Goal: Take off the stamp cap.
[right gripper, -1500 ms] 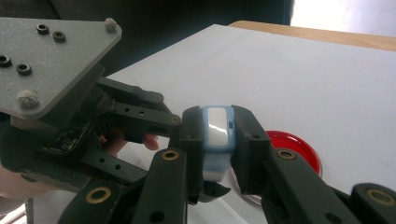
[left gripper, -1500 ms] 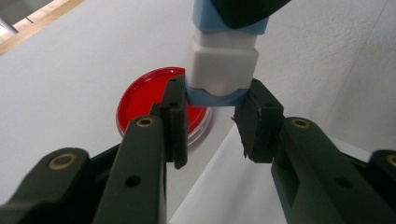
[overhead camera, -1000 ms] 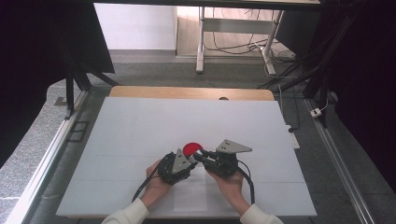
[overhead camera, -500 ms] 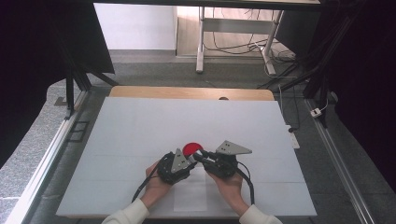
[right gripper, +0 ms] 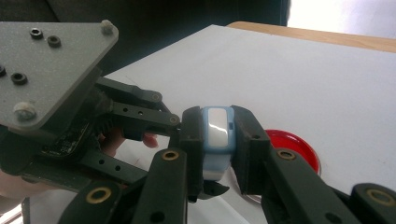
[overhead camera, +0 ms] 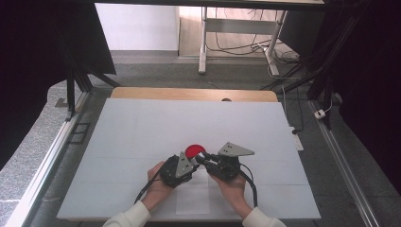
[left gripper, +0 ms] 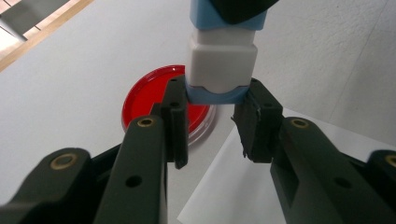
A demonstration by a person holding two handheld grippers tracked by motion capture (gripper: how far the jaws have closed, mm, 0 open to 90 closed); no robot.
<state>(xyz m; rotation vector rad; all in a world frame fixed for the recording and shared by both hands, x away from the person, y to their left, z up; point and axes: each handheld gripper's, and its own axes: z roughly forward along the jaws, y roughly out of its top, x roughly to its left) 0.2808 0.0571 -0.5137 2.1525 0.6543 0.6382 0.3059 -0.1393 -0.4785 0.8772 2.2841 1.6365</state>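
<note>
Where the two grippers meet, low and centre in the high view, one item is catalogued: a small blue-and-white block (left gripper: 222,60), oblong, white body with pale blue caps at either end. Left gripper (overhead camera: 188,161): jaws closed on the block's lower blue end, pads pressing both sides in the left gripper view. Right gripper (right gripper: 217,144): jaws clamped on the same block's flanks, seen centre frame in the right gripper view, with the left gripper's body and grey plate at that frame's left. Long axis of block: running from one gripper toward the other, so each holds an opposite end; judged ready for a straight pull apart along that axis. Red dish (overhead camera: 194,151): round, clear-rimmed, lying flat on the white table (overhead camera: 142,132) just beyond both grippers' tips, apart from the block. Both hands equally near it.
</note>
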